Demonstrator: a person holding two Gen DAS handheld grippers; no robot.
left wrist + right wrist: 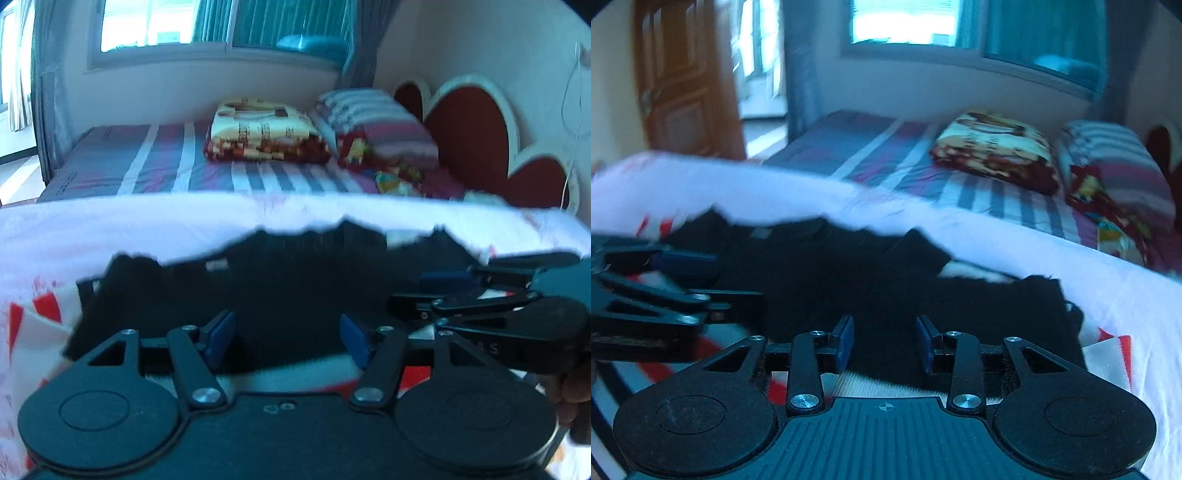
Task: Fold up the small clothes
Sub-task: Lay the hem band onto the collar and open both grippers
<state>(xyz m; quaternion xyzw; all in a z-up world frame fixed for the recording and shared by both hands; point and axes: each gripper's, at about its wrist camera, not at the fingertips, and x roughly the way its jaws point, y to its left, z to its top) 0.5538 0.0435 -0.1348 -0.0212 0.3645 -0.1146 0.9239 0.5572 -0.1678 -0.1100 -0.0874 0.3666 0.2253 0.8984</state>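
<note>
Black cloth, spread flat for folding — the small garment [280, 280] lies on a white blanket [147, 225], just ahead of my fingertips.

My left gripper [287, 341] and right gripper [885, 341] hover low, side by side, level — both parted, holding nothing, apparently poised over its near hem.

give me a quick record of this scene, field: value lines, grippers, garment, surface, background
left gripper: open, at the near edge of the garment
right gripper: open, at the near edge of the garment
garment: black garment, spread out, nothing gripped
surface: white cloth with red print, beneath the garment
behind: striped bed, folded blanket, striped pillow
far: window, wooden door
blur: some
</note>
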